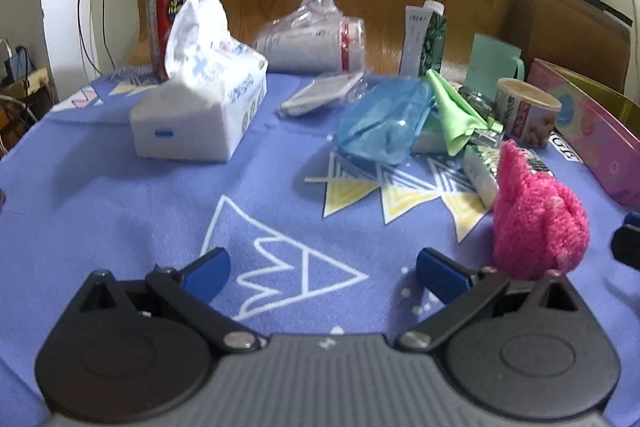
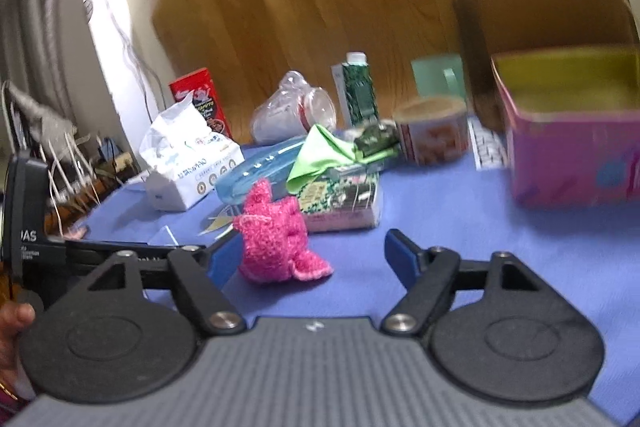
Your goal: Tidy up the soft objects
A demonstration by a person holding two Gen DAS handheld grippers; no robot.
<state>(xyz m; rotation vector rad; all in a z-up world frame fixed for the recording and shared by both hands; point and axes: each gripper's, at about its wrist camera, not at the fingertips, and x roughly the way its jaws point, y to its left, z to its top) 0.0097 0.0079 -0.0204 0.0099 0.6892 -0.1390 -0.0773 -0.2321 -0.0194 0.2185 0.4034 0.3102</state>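
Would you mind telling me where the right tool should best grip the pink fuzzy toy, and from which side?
Probably around the rounded middle of the pink fuzzy toy, coming in low from the near side, where the right tool already faces it with fingers apart. The body is plump and soft; the thin ears on top and the flat flap at its base would likely slip.
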